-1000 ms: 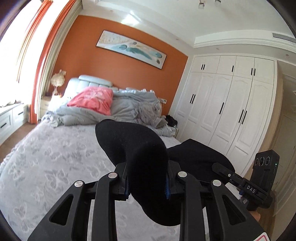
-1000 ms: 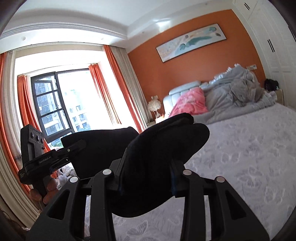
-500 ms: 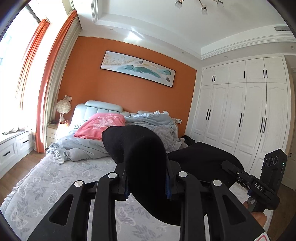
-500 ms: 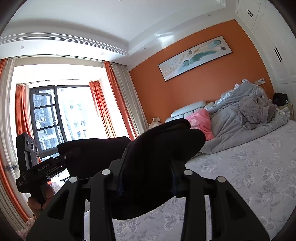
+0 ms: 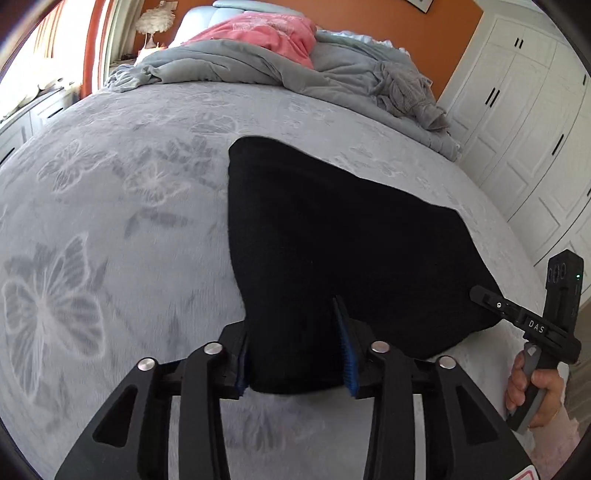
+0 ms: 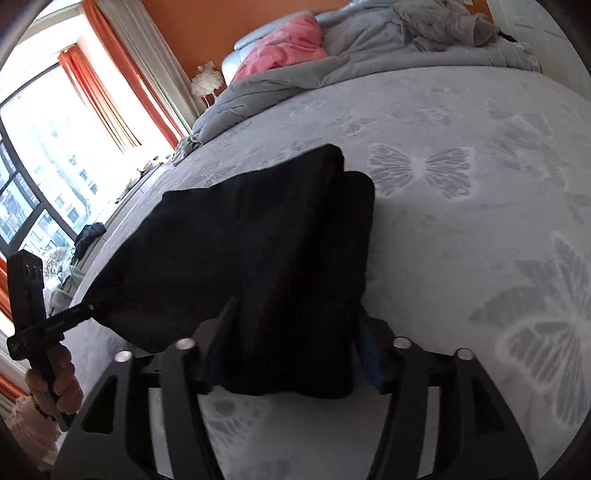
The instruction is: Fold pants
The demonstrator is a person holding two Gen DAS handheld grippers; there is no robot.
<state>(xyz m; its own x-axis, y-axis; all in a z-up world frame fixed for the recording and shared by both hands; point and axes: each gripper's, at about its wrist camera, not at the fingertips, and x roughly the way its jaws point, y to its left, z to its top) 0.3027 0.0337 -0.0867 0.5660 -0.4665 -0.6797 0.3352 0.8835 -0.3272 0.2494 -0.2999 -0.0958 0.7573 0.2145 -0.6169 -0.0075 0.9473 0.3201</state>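
Note:
The black pants (image 5: pixel 332 240) lie folded and spread on the grey butterfly-print bedspread (image 5: pixel 110 221). My left gripper (image 5: pixel 295 362) is at their near left corner. Its jaws are opening, and the cloth lies slack between the blue pads (image 5: pixel 349 354). My right gripper (image 6: pixel 291 362) is at the near right corner of the pants (image 6: pixel 258 240). Its jaws are opening wider, and a thick fold of the pants sits loose between them. Each wrist view shows the other gripper at the far corner of the cloth, held by a hand (image 5: pixel 535 391).
A crumpled grey duvet (image 5: pixel 240 62) and a pink pillow (image 5: pixel 266 33) lie at the head of the bed. White wardrobe doors (image 5: pixel 517 110) stand to the right. A window with orange curtains (image 6: pixel 110 92) and dark clothes (image 6: pixel 88 236) are on the left.
Both grippers came down from mid-air to the bed. The pants, which hung draped over the shut jaws, now lie on the bedspread. Both pairs of jaws have widened.

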